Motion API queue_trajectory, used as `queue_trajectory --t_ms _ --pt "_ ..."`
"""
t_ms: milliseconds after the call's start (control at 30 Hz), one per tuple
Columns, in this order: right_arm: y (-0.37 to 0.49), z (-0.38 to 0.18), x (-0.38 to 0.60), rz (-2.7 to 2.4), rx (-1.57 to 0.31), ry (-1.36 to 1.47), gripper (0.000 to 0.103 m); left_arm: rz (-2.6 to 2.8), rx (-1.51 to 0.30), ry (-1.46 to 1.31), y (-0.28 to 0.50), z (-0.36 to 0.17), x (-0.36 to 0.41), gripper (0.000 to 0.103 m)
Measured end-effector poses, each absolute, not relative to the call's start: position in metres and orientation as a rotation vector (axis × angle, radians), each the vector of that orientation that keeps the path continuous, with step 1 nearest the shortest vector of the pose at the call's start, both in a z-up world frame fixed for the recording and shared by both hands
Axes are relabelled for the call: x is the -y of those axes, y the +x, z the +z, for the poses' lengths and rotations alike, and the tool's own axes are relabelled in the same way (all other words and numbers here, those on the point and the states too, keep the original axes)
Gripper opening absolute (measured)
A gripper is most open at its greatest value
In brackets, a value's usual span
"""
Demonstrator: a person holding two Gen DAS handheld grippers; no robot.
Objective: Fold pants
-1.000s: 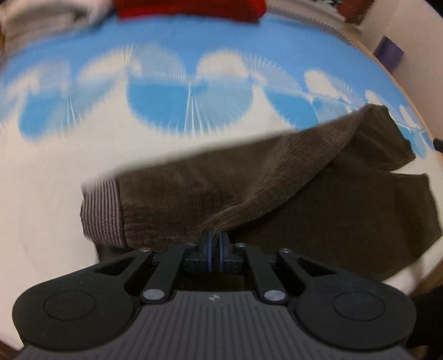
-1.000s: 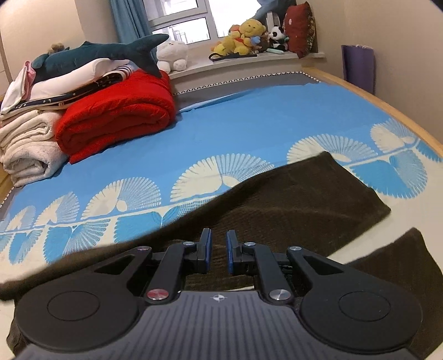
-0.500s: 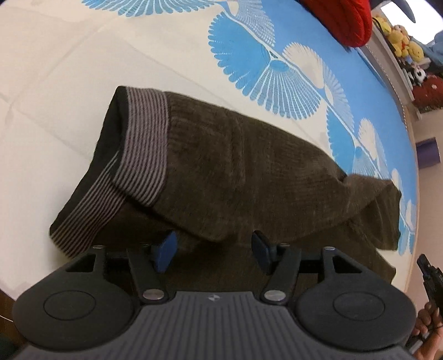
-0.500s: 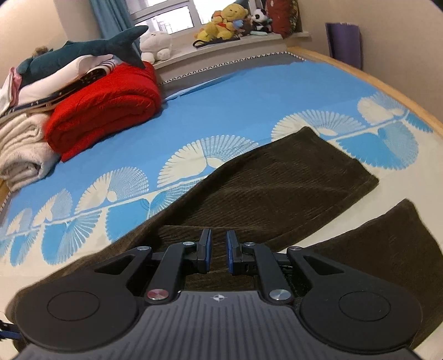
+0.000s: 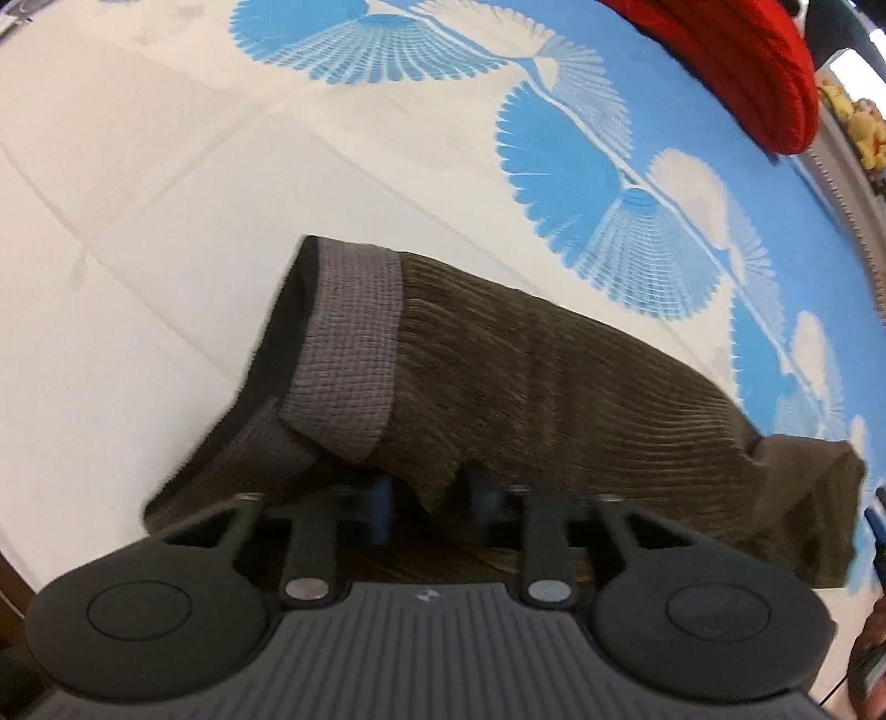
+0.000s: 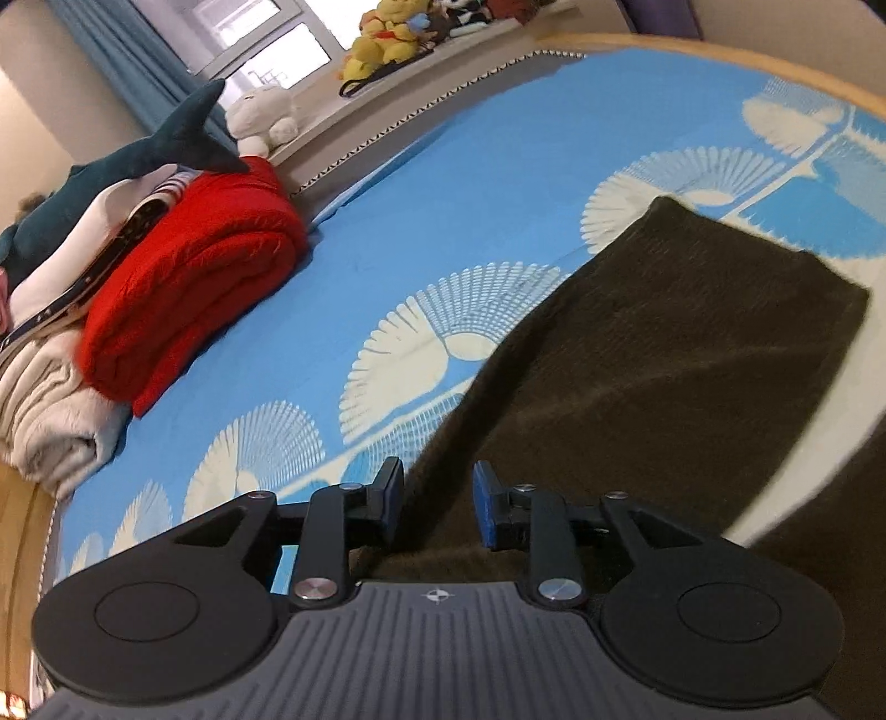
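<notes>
Left gripper (image 5: 429, 507): was clamped on the pants (image 5: 554, 382) 1 s ago, spread wide, now closing back around a fold, pad contact unclear. Waistband (image 5: 349, 354) at 11 o'clock. Right gripper (image 6: 437, 504): jaws just opened, brown leg fabric between, not pinched. Pants on the bedsheet (image 5: 166, 194), no longer lifted.

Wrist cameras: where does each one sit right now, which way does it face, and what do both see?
Left wrist: on the left gripper, looking steeply down at the pants waistband end on the bedsheet; its jaws, just closing, straddle a fabric fold; a hand shows at lower right.
Right wrist: on the right gripper, facing across the bed toward the window; its jaws, just opening, stand apart over a pant leg.
Shared: pants, sheet, red blanket.
</notes>
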State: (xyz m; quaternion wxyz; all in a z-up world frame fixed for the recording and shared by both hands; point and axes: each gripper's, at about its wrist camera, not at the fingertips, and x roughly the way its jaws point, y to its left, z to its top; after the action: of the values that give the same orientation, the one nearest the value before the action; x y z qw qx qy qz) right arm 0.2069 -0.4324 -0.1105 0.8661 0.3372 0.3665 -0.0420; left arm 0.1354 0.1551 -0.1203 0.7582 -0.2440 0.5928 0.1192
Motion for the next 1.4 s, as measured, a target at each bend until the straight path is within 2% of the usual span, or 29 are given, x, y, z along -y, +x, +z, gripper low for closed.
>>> queue_trajectory --t_ms 100,233,300,333,500,600,633,667,733,800,900,1167,1267,1400 --pt "0.232 -0.13 0.43 -0.1 -0.785 0.746 0.039 0.248 -1.285 -0.522 0.137 -0.119 -0.157 0.019" --pt "0.257 -0.159 0.426 -0.121 -0.823 0.789 0.04 0.242 -1.303 -0.551 0.139 -0.124 -0.159 0.02" --pt "0.268 -0.169 0.424 -0.122 -0.842 0.804 0.04 0.227 -1.331 -0.585 0.141 -0.129 -0.159 0.042" --pt "0.273 -0.173 0.423 -0.128 -0.845 0.808 0.04 0.219 -1.34 -0.588 0.141 -0.131 -0.159 0.044" --pt "0.29 -0.181 0.415 -0.127 -0.85 0.812 0.04 0.227 -1.345 -0.525 0.144 -0.132 -0.151 0.043" --pt "0.294 -0.18 0.409 -0.146 -0.85 0.751 0.039 0.237 -1.338 -0.498 0.144 -0.132 -0.146 0.041" --pt "0.294 -0.18 0.409 -0.154 -0.85 0.741 0.03 0.239 -1.334 -0.486 0.144 -0.131 -0.145 0.04" --pt "0.294 -0.18 0.41 -0.158 -0.852 0.734 0.015 0.241 -1.331 -0.479 0.144 -0.131 -0.144 0.036" --pt "0.289 -0.176 0.412 -0.172 -0.85 0.714 0.009 0.24 -1.327 -0.471 0.144 -0.13 -0.144 0.027" --pt "0.282 -0.168 0.413 -0.175 -0.836 0.695 0.008 0.231 -1.312 -0.449 0.143 -0.126 -0.142 0.016" --pt "0.266 -0.146 0.421 -0.175 -0.825 0.707 0.007 0.218 -1.286 -0.421 0.14 -0.119 -0.141 0.009" --pt "0.151 -0.068 0.447 -0.107 -0.796 0.616 0.006 0.14 -1.118 -0.345 0.112 -0.074 -0.161 0.004" --pt "0.094 -0.071 0.445 -0.075 -0.907 0.545 0.007 0.116 -1.135 -0.29 0.092 -0.072 -0.169 0.004" --pt "0.041 -0.122 0.431 0.066 -1.236 0.407 0.008 0.111 -1.234 -0.218 0.084 -0.091 -0.178 0.005"
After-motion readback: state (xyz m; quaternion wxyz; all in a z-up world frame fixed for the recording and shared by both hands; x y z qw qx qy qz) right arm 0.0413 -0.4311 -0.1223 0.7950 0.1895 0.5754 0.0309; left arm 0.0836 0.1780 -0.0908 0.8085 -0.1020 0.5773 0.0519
